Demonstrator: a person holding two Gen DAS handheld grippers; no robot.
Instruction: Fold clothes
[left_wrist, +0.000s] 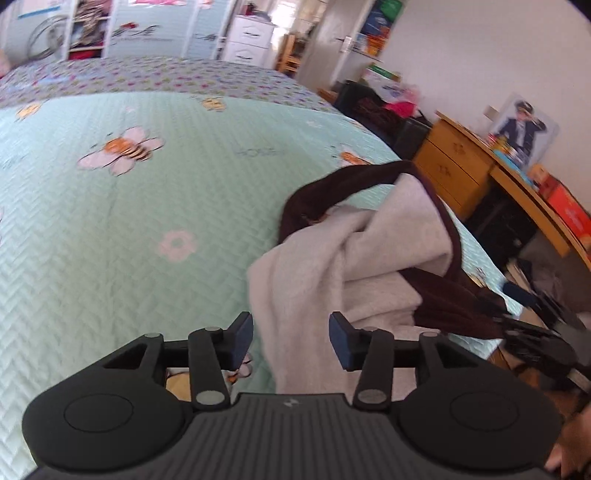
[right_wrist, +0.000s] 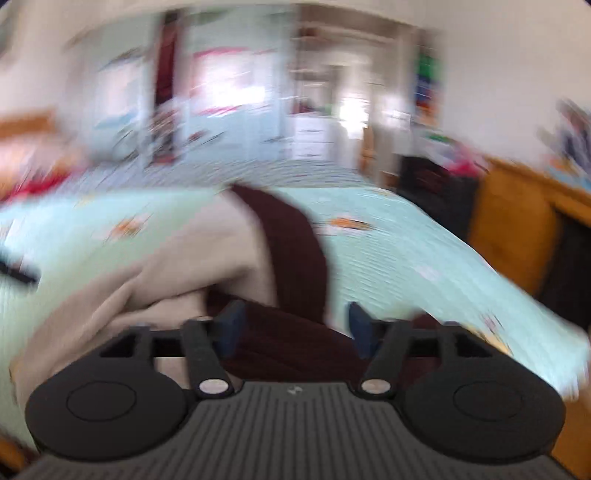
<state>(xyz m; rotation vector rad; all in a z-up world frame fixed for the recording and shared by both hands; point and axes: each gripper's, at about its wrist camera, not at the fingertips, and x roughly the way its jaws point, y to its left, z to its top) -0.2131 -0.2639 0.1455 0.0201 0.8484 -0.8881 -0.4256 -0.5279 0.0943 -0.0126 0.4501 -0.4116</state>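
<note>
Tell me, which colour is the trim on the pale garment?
Dark brown trim, clearest in the left wrist view.

This is a home bedroom, most likely a child's. A wide bed fills the left wrist view, covered by a mint-green quilted bedspread (left_wrist: 129, 229) printed with bees and flowers. Past its far edge stand a pale wardrobe (left_wrist: 155, 29) with drawings on its doors and a white chest of drawers (left_wrist: 248, 40). Off the bed's right edge, a wooden desk (left_wrist: 517, 177) (with drawers below) holds boxes and a portrait of a child in uniform (left_wrist: 522, 125). Books fill a wall shelf (left_wrist: 376, 33) beside an open door.
</note>
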